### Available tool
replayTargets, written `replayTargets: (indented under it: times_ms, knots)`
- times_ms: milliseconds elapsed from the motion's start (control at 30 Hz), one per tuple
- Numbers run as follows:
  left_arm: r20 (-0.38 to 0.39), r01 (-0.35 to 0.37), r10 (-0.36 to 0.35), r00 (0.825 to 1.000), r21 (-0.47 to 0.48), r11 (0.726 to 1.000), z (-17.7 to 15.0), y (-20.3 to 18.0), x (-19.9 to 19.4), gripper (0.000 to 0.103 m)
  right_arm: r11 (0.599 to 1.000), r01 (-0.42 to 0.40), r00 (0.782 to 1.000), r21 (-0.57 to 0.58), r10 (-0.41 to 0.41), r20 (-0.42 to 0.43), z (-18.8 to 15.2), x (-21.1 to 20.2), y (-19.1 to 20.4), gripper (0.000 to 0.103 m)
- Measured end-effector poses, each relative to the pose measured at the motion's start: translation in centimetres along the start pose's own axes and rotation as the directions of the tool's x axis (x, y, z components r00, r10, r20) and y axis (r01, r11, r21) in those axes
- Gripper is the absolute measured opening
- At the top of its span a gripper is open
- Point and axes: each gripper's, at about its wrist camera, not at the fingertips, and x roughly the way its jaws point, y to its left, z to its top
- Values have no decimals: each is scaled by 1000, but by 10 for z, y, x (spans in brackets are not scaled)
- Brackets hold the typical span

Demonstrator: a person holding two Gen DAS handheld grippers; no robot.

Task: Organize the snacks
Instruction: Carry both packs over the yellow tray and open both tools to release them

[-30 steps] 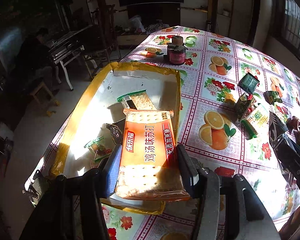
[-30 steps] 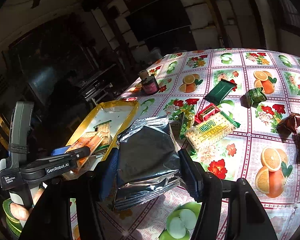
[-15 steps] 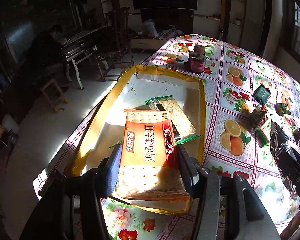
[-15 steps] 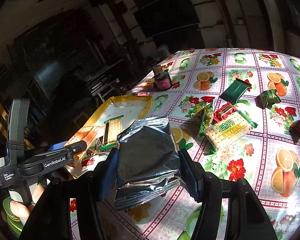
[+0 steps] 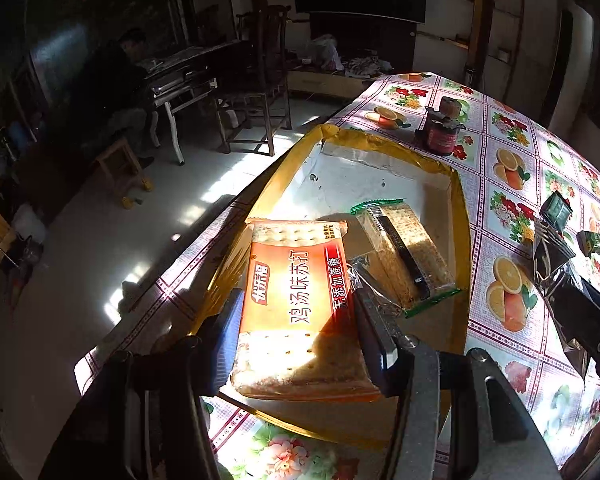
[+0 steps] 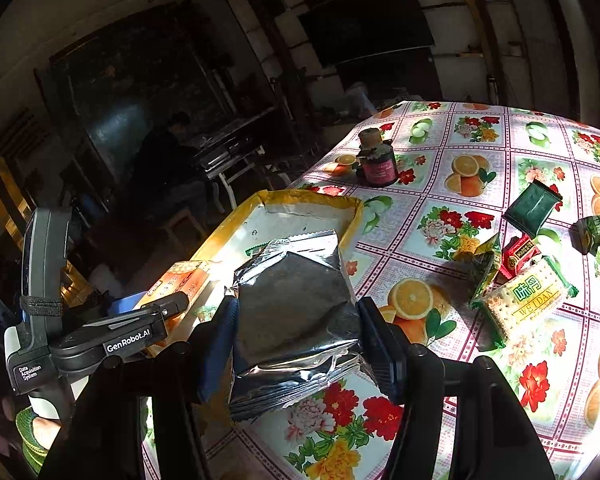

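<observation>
1. Here the left claw (image 5: 296,312) is closed on an orange cracker pack (image 5: 296,300), its fingers pressing the pack's two long sides near the end closest to the camera.
2. The pack's long axis runs straight ahead of the claw, with its printed face up and its far end reaching over the yellow-rimmed tray (image 5: 458,216).
3. Ahead and to the right of the left claw, a green-trimmed cracker pack (image 5: 404,256) lies inside the tray, its long axis angled away to the left.
4. The right claw (image 6: 296,332) is closed on a silver foil packet (image 6: 296,308), gripped at both side edges, its crimped far end pointing ahead toward the tray (image 6: 352,216).
5. The right wrist view alone shows loose snacks on the table (image 6: 432,208) to the right of that claw: a pale cracker pack with green ends (image 6: 524,304), a red packet (image 6: 518,254), a dark green packet (image 6: 532,202) and a small green wrapped piece (image 6: 594,232).
6. It also shows the left claw's black body, low and to the left, with the orange pack beyond it.
7. Both views show a dark jar (image 5: 440,136) far ahead, past the tray.
</observation>
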Motion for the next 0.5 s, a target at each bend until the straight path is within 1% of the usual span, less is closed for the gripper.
replayTargets:
  times_ms: [167, 333, 500]
  knots:
    - [-22, -7, 7, 1000, -15, 1000, 10, 9, 18, 53, 1000, -10, 999, -6, 10, -38, 13, 32, 6, 65]
    - [-49, 22, -24, 999, -25, 999, 24, 7, 35, 53, 999, -32, 998, -30, 30, -57, 37, 66, 16, 65]
    - [-75, 26, -28, 997, -24, 999, 34, 0, 52, 53, 999, -14, 994, -32, 10, -110, 59, 114, 15, 65]
